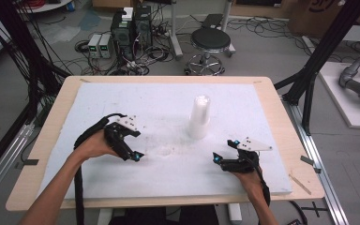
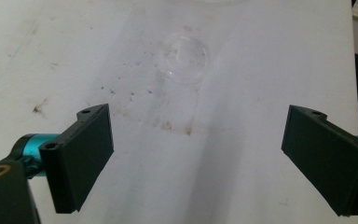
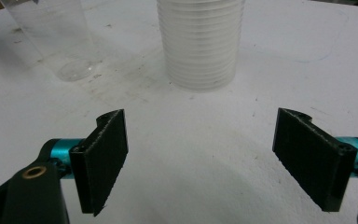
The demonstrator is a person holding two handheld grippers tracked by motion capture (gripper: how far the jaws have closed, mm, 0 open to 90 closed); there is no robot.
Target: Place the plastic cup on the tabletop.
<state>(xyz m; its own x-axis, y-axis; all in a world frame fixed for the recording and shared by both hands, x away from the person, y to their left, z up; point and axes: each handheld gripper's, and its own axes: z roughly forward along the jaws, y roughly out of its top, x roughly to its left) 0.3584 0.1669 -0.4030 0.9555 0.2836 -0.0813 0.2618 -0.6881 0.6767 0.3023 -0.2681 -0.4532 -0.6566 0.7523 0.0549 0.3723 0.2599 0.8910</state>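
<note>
Broadly, wooden table [image 1: 272,101] topped with a white foam board [image 1: 136,101], stained and speckled near the middle. Upright on the board, right of centre, a stack of clear plastic cups [image 1: 199,117], nested mouth-down; seen closer in the right gripper view [image 3: 201,42], straight ahead of that gripper's jaws and apart from them. Just beside the stack, toward the left gripper, a single clear cup [image 3: 56,37], standing on its base, near-invisible from above; round base seen through the wall in the left gripper view [image 2: 184,59], ahead of the jaws and untouched. Left gripper [image 1: 137,156] low over the board, left of the cups, jaws wide apart with nothing between them. Right gripper [image 1: 224,151] near the front edge, right of the stack, jaws likewise spread wide and empty.
</note>
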